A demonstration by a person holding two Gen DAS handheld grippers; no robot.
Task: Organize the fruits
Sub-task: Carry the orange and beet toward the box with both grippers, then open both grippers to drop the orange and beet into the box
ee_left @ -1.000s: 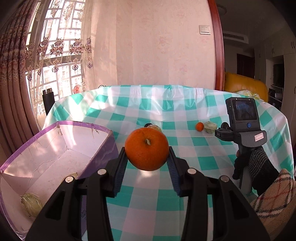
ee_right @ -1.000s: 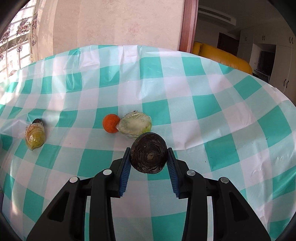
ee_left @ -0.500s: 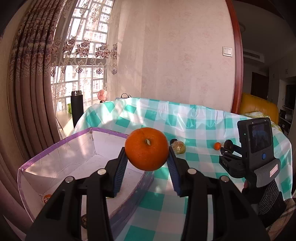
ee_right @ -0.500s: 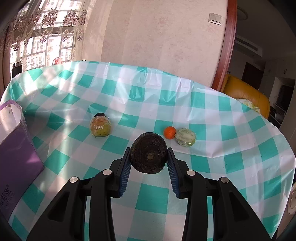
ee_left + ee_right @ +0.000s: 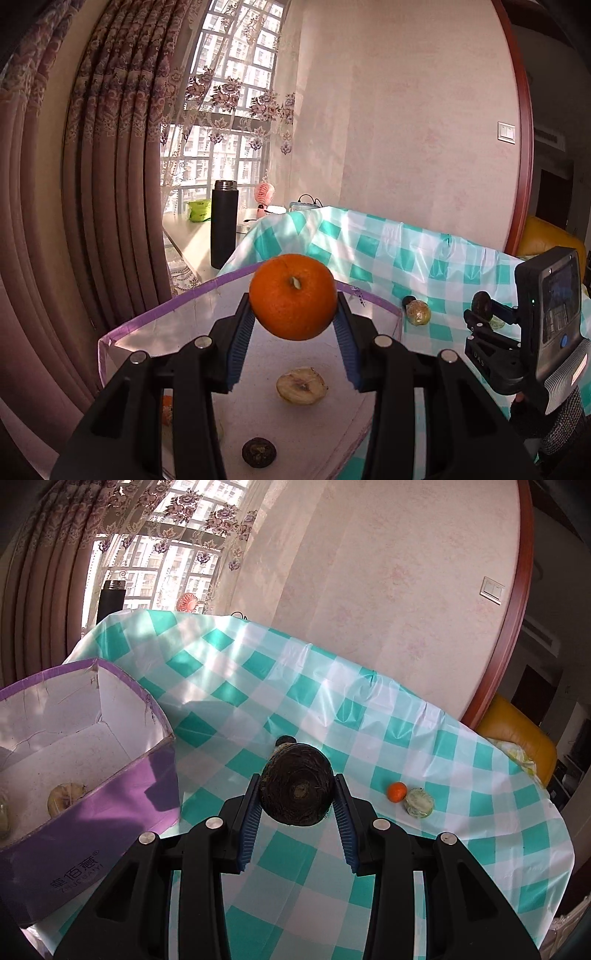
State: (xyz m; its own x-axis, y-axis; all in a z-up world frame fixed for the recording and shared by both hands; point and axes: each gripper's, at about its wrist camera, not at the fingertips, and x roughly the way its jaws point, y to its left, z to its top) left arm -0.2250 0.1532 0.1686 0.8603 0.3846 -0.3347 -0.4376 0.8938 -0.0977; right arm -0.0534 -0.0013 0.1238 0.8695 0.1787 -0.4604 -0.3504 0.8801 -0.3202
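Left wrist view: left tongs (image 5: 293, 325) pinch the orange (image 5: 293, 296) above the purple box (image 5: 122, 328), which already holds a pale fruit (image 5: 301, 385) and a dark one (image 5: 259, 452). Right tongs (image 5: 295, 808) clamp a dark round fruit (image 5: 296, 794) beside the box, over the checked surface (image 5: 424, 746). Delivery step, I'd say; next comes lowering inside the walls and releasing, right one shifting over first.

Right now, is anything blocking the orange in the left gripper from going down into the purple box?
Nothing visible blocks it. The orange, clamped in the left gripper, is framed over the open purple box. On the floor below lie a pale halved fruit and a dark round one, with bare floor between them.
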